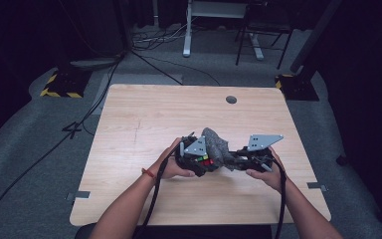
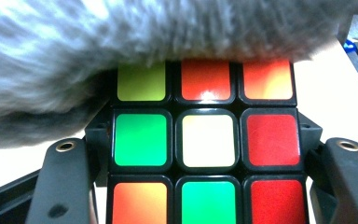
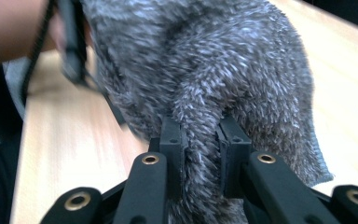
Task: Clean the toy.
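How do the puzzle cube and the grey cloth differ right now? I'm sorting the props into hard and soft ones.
The puzzle cube is rigid, glossy and many-coloured; the grey cloth is soft, fuzzy and one colour. The cube sits squarely between the jaws of the left gripper; the cloth is bunched, a fold pinched in the right gripper. The cloth drapes over the cube's top edge. Both are held above the table.
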